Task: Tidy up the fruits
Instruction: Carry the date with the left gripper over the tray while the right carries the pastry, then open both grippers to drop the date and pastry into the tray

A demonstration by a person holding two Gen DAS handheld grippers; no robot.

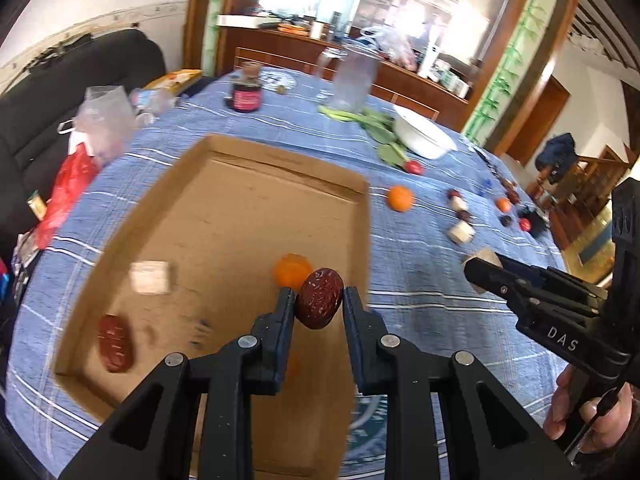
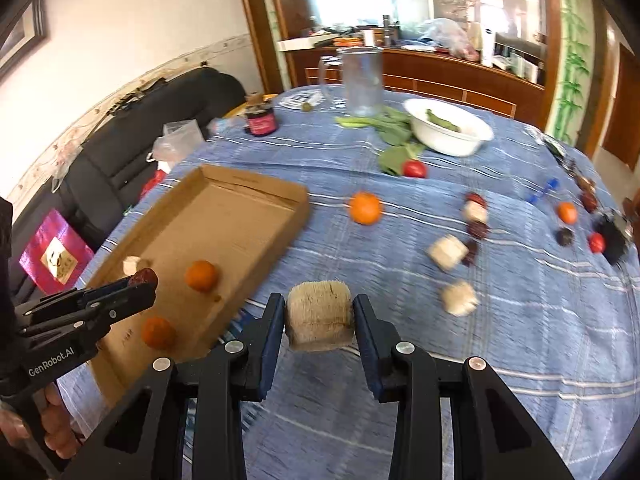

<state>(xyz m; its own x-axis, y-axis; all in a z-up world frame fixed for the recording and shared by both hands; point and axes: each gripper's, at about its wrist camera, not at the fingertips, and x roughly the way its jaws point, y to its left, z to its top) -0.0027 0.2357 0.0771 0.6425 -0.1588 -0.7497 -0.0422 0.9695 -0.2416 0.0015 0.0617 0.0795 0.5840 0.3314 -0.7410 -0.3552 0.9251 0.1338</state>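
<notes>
Gripping a wrinkled, dark red date [image 1: 319, 298], the left gripper [image 1: 319, 305] holds it clamped between its pads above the near right part of the cardboard tray [image 1: 240, 168]. The date is oval with a glossy, creased skin. Inside the tray lie an orange [image 1: 292, 271], a second red date [image 1: 115, 343] near the left wall, and a pale cut chunk [image 1: 150, 277], blurred.

The right gripper [image 2: 319, 322] is closed on a pale, fibrous chunk [image 2: 319, 320], cream-coloured with a rough brushy top edge, held over the blue striped tablecloth [image 2: 520, 340] just beside the tray's right wall.

On the cloth farther off lie a loose orange [image 2: 365, 208], a red tomato [image 2: 414, 169], two more pale chunks [image 2: 447, 253], small dark dates and a smaller orange [image 2: 567, 212]. A white bowl [image 2: 448, 136] stands beyond, with green leaves [image 2: 394, 136] beside it.
</notes>
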